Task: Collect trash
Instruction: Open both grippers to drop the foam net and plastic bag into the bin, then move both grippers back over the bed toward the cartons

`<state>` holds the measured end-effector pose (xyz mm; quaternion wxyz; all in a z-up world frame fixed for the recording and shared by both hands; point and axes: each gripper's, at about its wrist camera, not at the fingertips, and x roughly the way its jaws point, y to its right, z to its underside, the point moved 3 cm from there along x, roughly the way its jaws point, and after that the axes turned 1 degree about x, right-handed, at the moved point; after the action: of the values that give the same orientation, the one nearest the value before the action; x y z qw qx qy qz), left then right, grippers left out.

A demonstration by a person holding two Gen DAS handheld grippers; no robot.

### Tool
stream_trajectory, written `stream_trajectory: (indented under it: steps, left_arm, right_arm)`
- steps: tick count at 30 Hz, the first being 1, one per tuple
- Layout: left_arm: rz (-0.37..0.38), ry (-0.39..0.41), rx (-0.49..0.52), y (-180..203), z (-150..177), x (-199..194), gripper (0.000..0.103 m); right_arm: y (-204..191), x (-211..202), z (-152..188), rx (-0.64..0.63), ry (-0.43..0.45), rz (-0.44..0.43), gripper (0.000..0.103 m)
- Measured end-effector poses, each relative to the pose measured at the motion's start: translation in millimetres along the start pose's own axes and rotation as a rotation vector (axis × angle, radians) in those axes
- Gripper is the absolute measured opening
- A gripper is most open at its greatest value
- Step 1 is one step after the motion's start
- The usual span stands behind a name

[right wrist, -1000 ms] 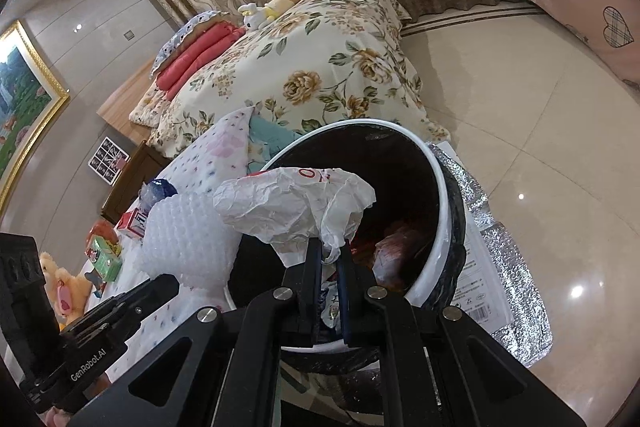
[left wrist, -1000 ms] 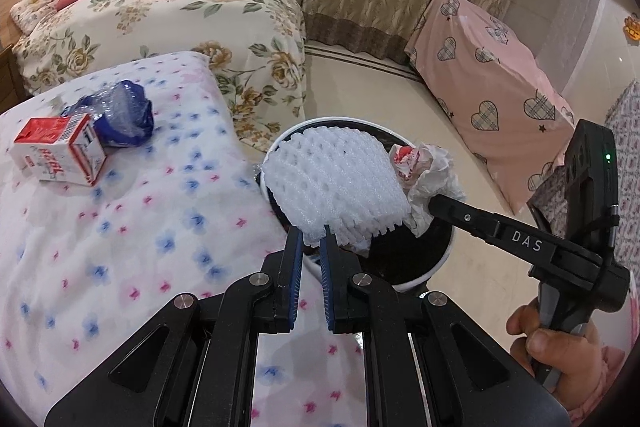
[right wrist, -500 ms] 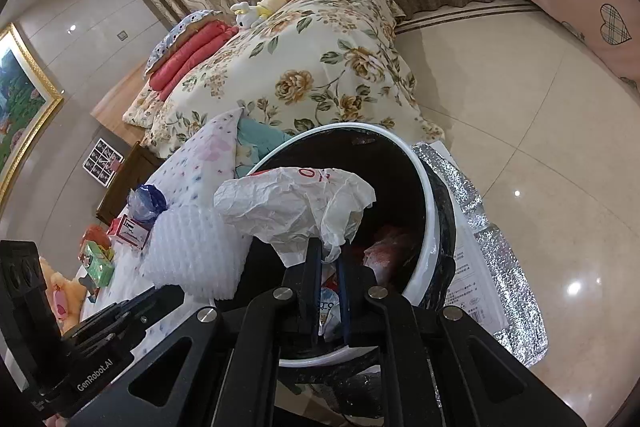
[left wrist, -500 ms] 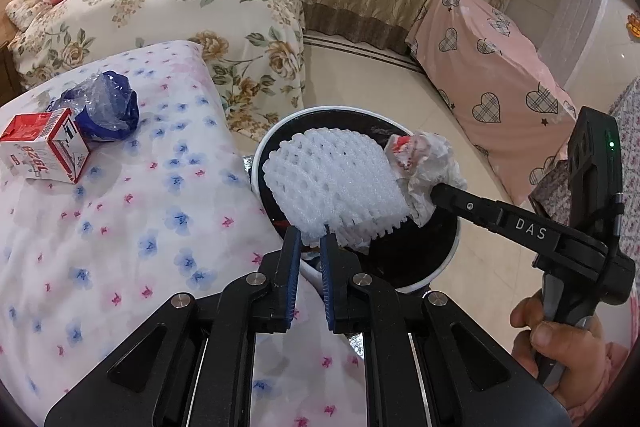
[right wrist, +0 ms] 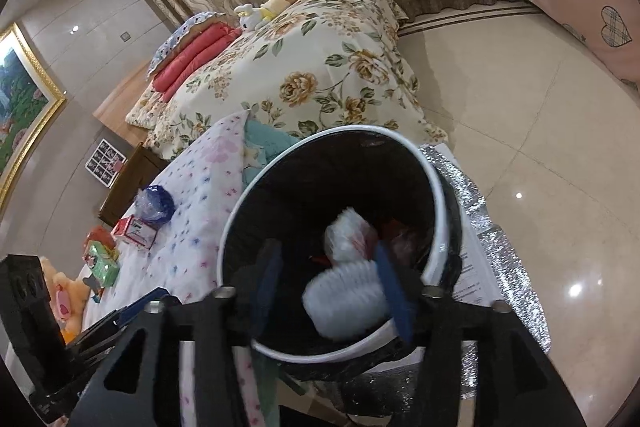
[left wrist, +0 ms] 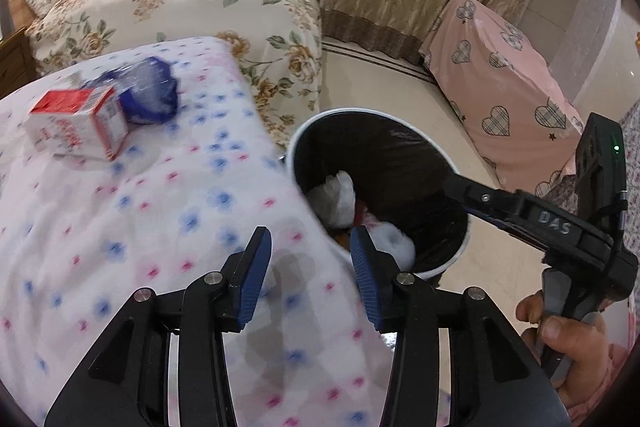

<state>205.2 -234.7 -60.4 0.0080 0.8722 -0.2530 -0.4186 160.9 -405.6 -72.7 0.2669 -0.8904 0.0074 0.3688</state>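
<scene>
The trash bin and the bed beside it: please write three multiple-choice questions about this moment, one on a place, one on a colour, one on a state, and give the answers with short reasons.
1. Where does the white foam net lie?
A. on the dotted bed cover
B. inside the trash bin
C. on the floor

2. What colour is the crumpled bag next to the milk carton?
A. blue
B. green
C. yellow

3. In what state is the left tool?
A. shut on the foam net
B. shut on nothing
C. open

Answers:
1. B, the net rests among other trash within the rim of the trash bin.
2. A, the bag on the bed cover is dark blue under clear wrinkled plastic.
3. C, its two blue pads stand wide apart with nothing between them.
</scene>
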Motion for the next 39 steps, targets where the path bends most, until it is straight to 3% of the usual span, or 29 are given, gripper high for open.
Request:
stream_trajectory:
  steps: [10,27,39]
  left_arm:
    - [-0.059,0.024,-0.111,-49.4,24.1,-26.3,0.047]
    - [-0.143,0.069,-0.256,-125.1,52.0,-66.3,0.047]
    - [-0.186,0.085,-0.317,-158.8,61.4,-78.5,0.051]
  right_arm:
    - [-37.7,3.9,17.6,-0.057,-0.023,-0.049,0.074]
    - [-109.6,22.4,46.3,-0.177,-0.09,-0.127,0.077]
    - [-136.7,40.4,52.3,-0.226,-0.116,-0.143,0.077]
